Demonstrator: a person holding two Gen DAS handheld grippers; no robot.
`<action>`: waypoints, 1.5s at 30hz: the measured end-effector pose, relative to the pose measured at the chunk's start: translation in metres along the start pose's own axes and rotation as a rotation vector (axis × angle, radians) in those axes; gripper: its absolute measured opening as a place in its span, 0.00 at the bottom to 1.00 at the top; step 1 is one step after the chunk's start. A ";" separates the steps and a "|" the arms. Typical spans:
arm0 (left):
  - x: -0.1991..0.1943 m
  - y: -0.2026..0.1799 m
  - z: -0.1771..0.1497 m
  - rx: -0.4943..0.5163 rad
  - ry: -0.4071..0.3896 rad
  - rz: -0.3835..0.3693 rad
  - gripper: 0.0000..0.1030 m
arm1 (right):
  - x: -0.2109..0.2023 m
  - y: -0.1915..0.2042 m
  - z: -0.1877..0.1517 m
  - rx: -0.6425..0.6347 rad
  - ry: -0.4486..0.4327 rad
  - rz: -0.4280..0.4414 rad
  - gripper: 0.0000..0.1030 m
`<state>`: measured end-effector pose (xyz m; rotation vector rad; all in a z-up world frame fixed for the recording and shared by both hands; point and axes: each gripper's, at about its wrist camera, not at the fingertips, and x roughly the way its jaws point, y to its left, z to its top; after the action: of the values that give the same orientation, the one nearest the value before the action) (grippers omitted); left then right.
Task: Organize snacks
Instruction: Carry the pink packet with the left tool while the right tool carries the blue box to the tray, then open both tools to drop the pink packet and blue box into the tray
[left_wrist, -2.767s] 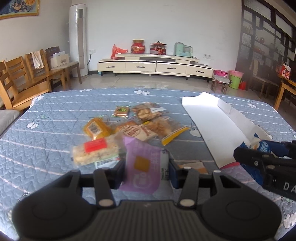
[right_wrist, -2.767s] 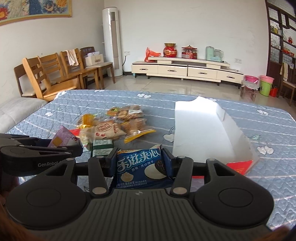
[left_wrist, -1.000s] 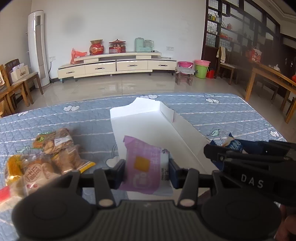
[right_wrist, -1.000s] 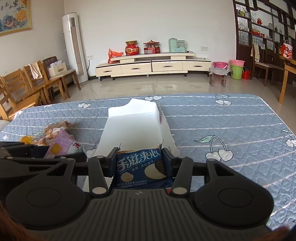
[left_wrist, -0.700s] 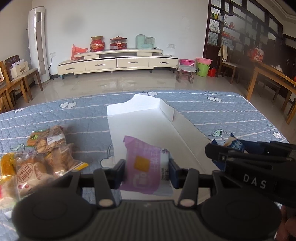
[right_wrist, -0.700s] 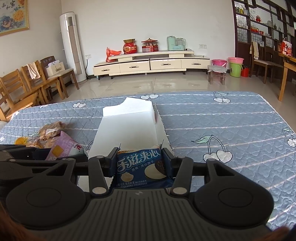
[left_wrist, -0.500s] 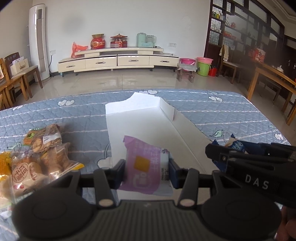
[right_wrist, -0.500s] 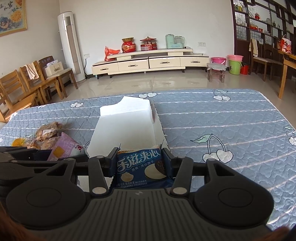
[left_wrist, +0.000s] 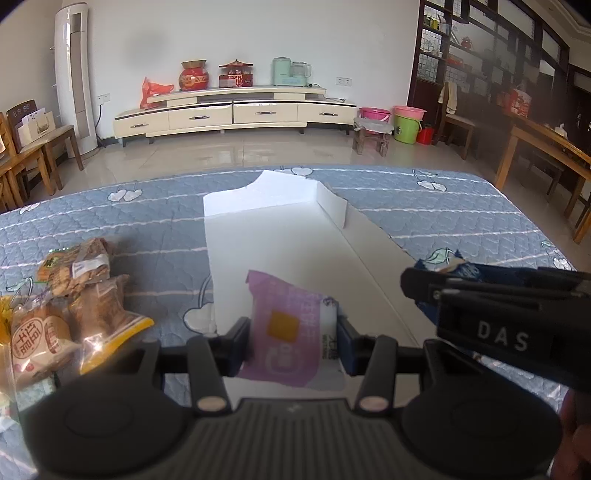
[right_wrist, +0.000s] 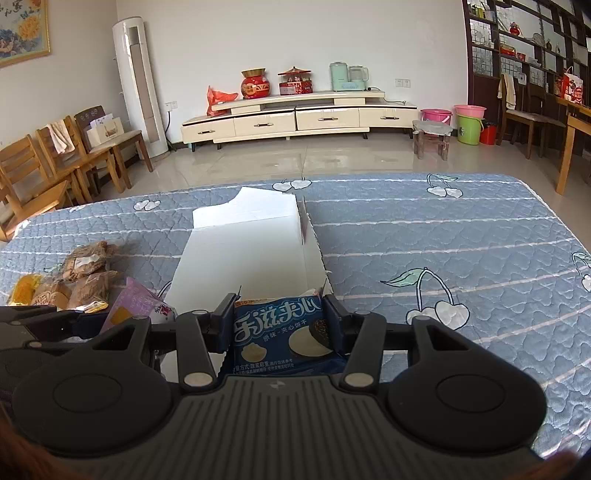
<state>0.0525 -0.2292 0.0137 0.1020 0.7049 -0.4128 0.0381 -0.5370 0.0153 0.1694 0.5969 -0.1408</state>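
My left gripper (left_wrist: 291, 341) is shut on a purple snack packet (left_wrist: 284, 332) and holds it over the near end of a white open cardboard box (left_wrist: 280, 236). My right gripper (right_wrist: 279, 328) is shut on a blue cookie packet (right_wrist: 282, 334), also at the box's near end (right_wrist: 243, 254). The right gripper shows at the right of the left wrist view (left_wrist: 498, 317). The purple packet shows at the left of the right wrist view (right_wrist: 129, 304). A pile of several snack packets (left_wrist: 62, 291) lies left of the box.
A blue quilted cloth with cherry prints (right_wrist: 443, 240) covers the table. Wooden chairs (right_wrist: 55, 162) stand at the left beyond the table. A low white cabinet (right_wrist: 295, 114) stands against the far wall.
Both grippers have carried their packets from beside the snack pile to the right, over the white box. In the last second they drifted slightly further along it. Both stay shut.
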 end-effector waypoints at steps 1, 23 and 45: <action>0.000 -0.001 0.000 0.002 0.000 -0.001 0.46 | 0.001 0.000 0.000 0.000 0.002 0.001 0.60; -0.032 0.008 0.001 0.006 -0.035 0.042 0.78 | -0.039 0.006 0.002 -0.007 -0.080 -0.087 0.99; -0.092 0.068 -0.025 -0.054 -0.057 0.170 0.86 | -0.077 0.058 -0.024 -0.046 -0.069 -0.068 1.00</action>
<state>0.0023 -0.1304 0.0513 0.0985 0.6457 -0.2332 -0.0279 -0.4695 0.0466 0.0994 0.5372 -0.1975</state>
